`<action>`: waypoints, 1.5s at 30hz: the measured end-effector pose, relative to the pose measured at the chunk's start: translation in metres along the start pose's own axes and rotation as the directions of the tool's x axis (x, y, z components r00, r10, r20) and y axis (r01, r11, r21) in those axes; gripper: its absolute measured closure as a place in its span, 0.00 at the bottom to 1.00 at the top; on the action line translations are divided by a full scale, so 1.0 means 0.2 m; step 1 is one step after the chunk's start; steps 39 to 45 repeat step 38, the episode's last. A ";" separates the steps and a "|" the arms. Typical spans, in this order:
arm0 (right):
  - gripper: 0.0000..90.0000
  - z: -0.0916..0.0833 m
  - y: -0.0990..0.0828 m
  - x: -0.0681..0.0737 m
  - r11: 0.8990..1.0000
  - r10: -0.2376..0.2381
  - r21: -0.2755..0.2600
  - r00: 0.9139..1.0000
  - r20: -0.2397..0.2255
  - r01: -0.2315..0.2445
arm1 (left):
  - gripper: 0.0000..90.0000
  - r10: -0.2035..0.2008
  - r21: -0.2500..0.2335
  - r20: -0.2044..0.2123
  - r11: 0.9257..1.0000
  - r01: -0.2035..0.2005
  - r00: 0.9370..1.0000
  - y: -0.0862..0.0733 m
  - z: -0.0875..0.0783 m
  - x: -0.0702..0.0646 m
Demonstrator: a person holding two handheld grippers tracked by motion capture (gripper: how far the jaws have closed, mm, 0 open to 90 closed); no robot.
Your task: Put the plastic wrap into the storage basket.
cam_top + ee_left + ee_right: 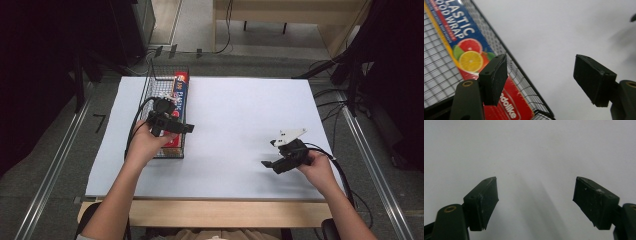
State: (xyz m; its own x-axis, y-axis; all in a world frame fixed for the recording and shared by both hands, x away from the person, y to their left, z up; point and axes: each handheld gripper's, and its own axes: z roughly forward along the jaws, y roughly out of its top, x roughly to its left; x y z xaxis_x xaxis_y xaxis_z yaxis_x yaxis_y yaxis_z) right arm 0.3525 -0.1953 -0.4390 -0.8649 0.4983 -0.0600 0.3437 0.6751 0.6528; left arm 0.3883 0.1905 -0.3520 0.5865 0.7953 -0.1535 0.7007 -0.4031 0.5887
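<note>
A black wire basket (151, 90) stands on the left part of the white table (240, 110). A long red and blue box of plastic food wrap (180, 90) lies along the basket's right wall. My left gripper (183, 130) hovers over the near right corner of the basket, jaws open and empty. In the left gripper view its jaws (541, 75) straddle the basket's rim (519, 68), with the box (471, 55) under the left jaw. My right gripper (269, 153) is held over bare table at the near right, pointing left. It (535, 197) is open with nothing between its jaws.
Cables trail from both grippers toward the person. Dark equipment and cables stand on the floor to the left and right of the table. A wooden desk (295, 12) stands beyond the far edge. The table's wooden front edge (210, 212) lies near the person.
</note>
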 end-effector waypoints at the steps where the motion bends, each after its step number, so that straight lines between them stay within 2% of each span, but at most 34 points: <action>1: 0.23 0.00 0.00 0.00 1.000 0.000 0.001 1.000 -0.003 0.000 | 0.31 0.019 -0.005 0.017 1.000 -0.018 1.000 -0.01 0.00 -0.02; 4: 0.23 0.00 0.00 0.00 1.000 0.004 0.003 1.000 -0.008 -0.004 | 0.31 0.044 -0.015 0.066 0.999 -0.043 0.997 -0.04 0.01 -0.07; 7: 0.23 0.01 0.00 0.00 1.000 0.004 0.006 1.000 -0.008 -0.004 | 0.31 0.091 -0.019 0.055 0.996 -0.090 0.994 -0.06 0.03 -0.12; 10: 0.23 0.01 0.00 0.01 1.000 0.003 0.009 1.000 -0.013 -0.003 | 0.31 0.116 -0.011 0.066 0.993 -0.115 0.991 -0.09 0.05 -0.15; 12: 0.23 0.01 0.00 0.01 1.000 0.004 0.011 1.000 -0.015 -0.004 | 0.31 0.133 -0.033 0.071 0.991 -0.131 0.989 -0.10 0.06 -0.17; 16: 0.23 0.01 0.00 0.01 1.000 -0.002 0.014 1.000 -0.020 0.002 | 0.31 0.188 -0.056 0.097 0.981 -0.183 0.977 -0.13 0.07 -0.21; 20: 0.23 0.01 0.00 0.01 1.000 -0.002 0.014 1.000 -0.024 0.003 | 0.31 0.219 -0.044 0.112 0.976 -0.215 0.969 -0.15 0.10 -0.24; 23: 0.23 0.02 0.00 0.01 1.000 -0.002 0.019 1.000 -0.023 0.003 | 0.31 0.224 -0.040 0.133 0.975 -0.220 0.966 -0.16 0.11 -0.26; 25: 0.23 0.02 0.00 0.01 1.000 -0.009 0.023 1.000 -0.026 0.009 | 0.31 0.233 -0.038 0.152 0.972 -0.230 0.960 -0.16 0.12 -0.26; 30: 0.23 0.02 0.00 0.01 1.000 -0.009 0.022 1.000 -0.028 0.010 | 0.31 0.227 -0.067 0.193 0.974 -0.218 0.955 -0.17 0.12 -0.27; 34: 0.23 0.02 0.00 0.01 1.000 -0.011 0.024 0.999 -0.031 0.012 | 0.31 0.233 -0.062 0.202 0.972 -0.225 0.951 -0.18 0.13 -0.27; 38: 0.23 0.02 0.00 0.01 0.999 -0.012 0.030 0.999 -0.032 0.013 | 0.31 0.243 -0.032 0.222 0.970 -0.242 0.944 -0.19 0.16 -0.29; 45: 0.23 0.02 0.00 0.01 0.999 -0.012 0.030 0.999 -0.032 0.013 | 0.31 0.243 -0.032 0.222 0.970 -0.242 0.944 -0.19 0.16 -0.29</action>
